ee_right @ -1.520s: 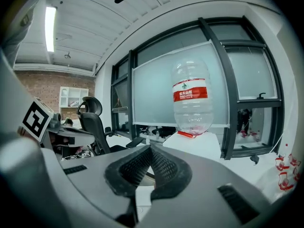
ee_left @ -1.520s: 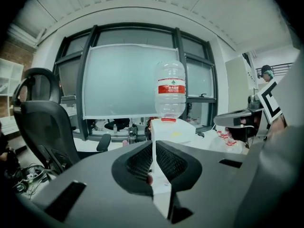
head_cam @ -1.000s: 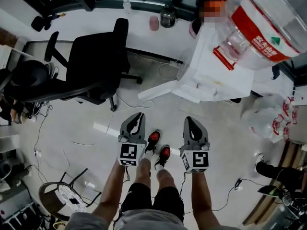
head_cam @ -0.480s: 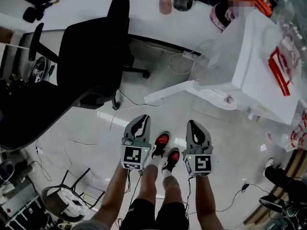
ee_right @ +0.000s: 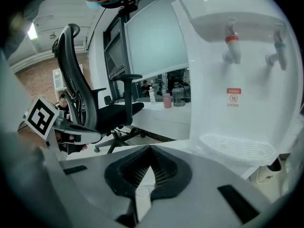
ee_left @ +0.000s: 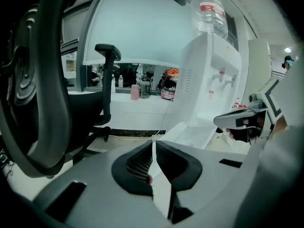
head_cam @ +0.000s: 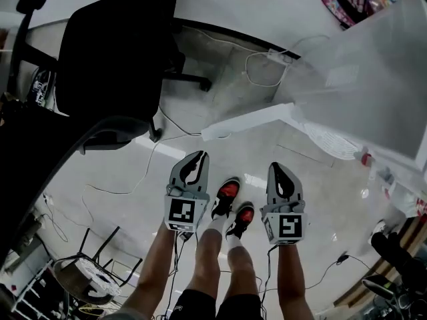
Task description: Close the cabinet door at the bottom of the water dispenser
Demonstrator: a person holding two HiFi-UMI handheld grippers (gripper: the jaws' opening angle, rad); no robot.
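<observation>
The white water dispenser (head_cam: 373, 92) fills the right of the head view. Its bottom cabinet door (head_cam: 250, 120) stands swung open, reaching left over the floor. My left gripper (head_cam: 195, 156) and right gripper (head_cam: 279, 168) hang side by side short of the door, both shut and empty. In the left gripper view the shut jaws (ee_left: 153, 142) point at the door (ee_left: 180, 128) and the dispenser (ee_left: 209, 84). The right gripper view has its shut jaws (ee_right: 151, 148) below the dispenser's front (ee_right: 237, 94), with the drip tray (ee_right: 237, 147) close ahead.
A black office chair (head_cam: 113, 52) stands at the left, near the left gripper. Cables (head_cam: 263, 65) trail over the floor by the dispenser and the white desk (head_cam: 213, 5). My feet in red-and-black shoes (head_cam: 230, 202) stand between the grippers. A small wire rack (head_cam: 93, 272) sits lower left.
The view and both grippers have dropped lower. The dispenser now looms larger, and its bottle has left the head view. Both grippers have stayed shut.
</observation>
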